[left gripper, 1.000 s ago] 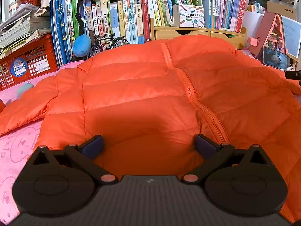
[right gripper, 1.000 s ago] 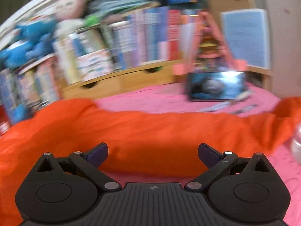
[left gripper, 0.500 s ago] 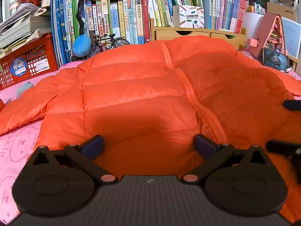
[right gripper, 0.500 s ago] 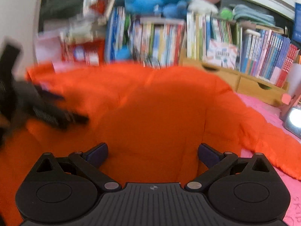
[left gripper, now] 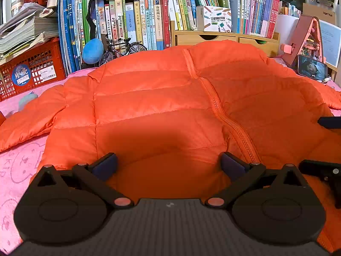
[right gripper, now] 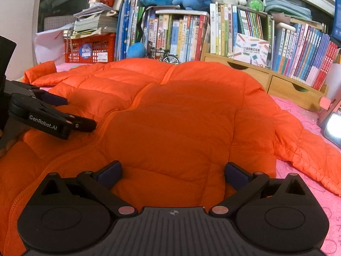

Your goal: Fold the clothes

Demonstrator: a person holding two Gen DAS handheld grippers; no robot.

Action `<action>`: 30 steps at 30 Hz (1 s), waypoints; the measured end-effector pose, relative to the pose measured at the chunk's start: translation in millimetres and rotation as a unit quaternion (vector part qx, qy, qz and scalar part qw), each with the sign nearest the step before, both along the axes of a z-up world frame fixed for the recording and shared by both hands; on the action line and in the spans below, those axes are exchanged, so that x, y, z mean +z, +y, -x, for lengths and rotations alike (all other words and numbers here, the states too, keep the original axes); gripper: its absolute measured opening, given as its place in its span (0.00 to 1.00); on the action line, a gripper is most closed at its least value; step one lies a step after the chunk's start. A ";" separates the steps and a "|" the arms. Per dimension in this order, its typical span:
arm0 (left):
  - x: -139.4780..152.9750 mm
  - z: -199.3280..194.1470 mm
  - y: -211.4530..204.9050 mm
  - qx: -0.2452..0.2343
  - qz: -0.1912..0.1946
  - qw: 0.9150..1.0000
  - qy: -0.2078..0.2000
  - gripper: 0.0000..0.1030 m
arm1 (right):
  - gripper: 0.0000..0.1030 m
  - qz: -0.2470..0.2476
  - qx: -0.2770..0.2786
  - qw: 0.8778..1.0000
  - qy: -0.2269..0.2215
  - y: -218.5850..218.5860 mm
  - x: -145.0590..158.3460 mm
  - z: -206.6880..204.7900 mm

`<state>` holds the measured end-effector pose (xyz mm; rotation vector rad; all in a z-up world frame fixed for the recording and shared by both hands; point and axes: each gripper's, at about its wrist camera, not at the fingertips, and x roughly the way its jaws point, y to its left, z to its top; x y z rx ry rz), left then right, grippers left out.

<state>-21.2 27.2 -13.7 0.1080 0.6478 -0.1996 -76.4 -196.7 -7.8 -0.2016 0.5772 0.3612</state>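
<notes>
Orange puffer jacket point(left gripper: 162, 111) lies spread flat and front up on the pink patterned cover point(left gripper: 17, 166), its zipper point(left gripper: 226, 115) closed and running up the middle, the hem nearest the cameras. Its left sleeve point(left gripper: 29, 123) stretches out to the side over the cover, and its right sleeve point(right gripper: 315, 149) does the same on the other side; neither is turned in over the body. Judging by this, no fold has been made: the sleeves, the sides and the crosswise fold all remain to do.

Behind the jacket stand rows of books point(left gripper: 136, 19), a red crate point(left gripper: 32, 68) and a wooden drawer unit point(right gripper: 277, 81).

The left gripper point(left gripper: 168, 164) hovers low over the hem just left of the zipper, its jaws wide apart with nothing between them. The right gripper point(right gripper: 172, 172) sits over the hem on the other side of the zipper, equally spread and empty. Each shows at the edge of the other's view, so they are close beside one another.
</notes>
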 end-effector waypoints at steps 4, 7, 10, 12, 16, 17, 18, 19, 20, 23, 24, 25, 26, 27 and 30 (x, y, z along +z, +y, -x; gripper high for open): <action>0.0 0.1 -0.3 0.000 0.000 1.000 0.000 1.00 | 1.00 0.000 -0.001 1.000 0.001 0.0 -0.1 0.2; -0.1 0.1 -0.1 0.000 0.000 1.000 0.000 1.00 | 1.00 0.001 -0.001 1.000 0.001 0.4 0.2 -0.4; -0.2 0.1 0.3 0.000 0.000 1.000 0.000 1.00 | 1.00 0.002 -0.002 1.000 0.001 0.4 -0.2 -0.3; -0.3 0.0 0.8 0.000 0.000 1.000 0.000 1.00 | 1.00 0.002 -0.002 1.000 0.001 0.5 -0.6 -0.4; -0.2 0.0 1.4 0.000 0.001 1.000 0.000 1.00 | 1.00 0.003 -0.003 1.000 0.001 1.4 -1.1 -0.2; -0.1 0.0 1.5 0.000 0.001 1.000 0.000 1.00 | 1.00 0.003 -0.003 1.000 0.001 1.3 -1.2 -0.3; -0.1 -0.1 1.7 0.000 0.001 1.000 0.000 1.00 | 1.00 0.003 -0.003 1.000 0.002 1.0 -1.4 -0.4; -0.1 -0.1 1.8 0.000 0.001 1.000 0.000 1.00 | 1.00 0.003 -0.003 1.000 0.002 0.8 -1.6 -0.4; -0.2 -0.1 1.8 0.000 0.001 1.000 0.000 1.00 | 1.00 0.002 -0.003 1.000 0.004 0.6 -1.8 -0.7; -0.1 -0.3 2.1 0.000 0.002 1.000 0.001 1.00 | 1.00 -0.004 -0.005 1.000 0.012 -1.0 -2.7 -3.0; 0.0 -0.4 2.3 0.000 0.002 1.000 0.001 1.00 | 1.00 -0.005 -0.009 1.000 0.014 -1.5 -2.8 -3.7; 0.0 -0.5 2.5 0.000 0.003 1.000 0.001 1.00 | 1.00 -0.005 -0.013 1.000 0.017 -2.0 -3.0 -4.3; -0.1 -0.5 2.8 0.000 0.004 1.000 0.001 1.00 | 1.00 -0.005 -0.017 1.000 0.019 -2.4 -3.1 -4.9; -0.1 -0.6 3.2 -0.001 0.004 1.000 0.002 1.00 | 1.00 -0.003 -0.022 1.000 0.019 -3.1 -3.3 -4.8; -0.2 -1.0 3.6 -0.001 0.006 1.000 0.003 1.00 | 1.00 0.014 -0.053 0.998 0.012 -8.0 -4.3 -3.2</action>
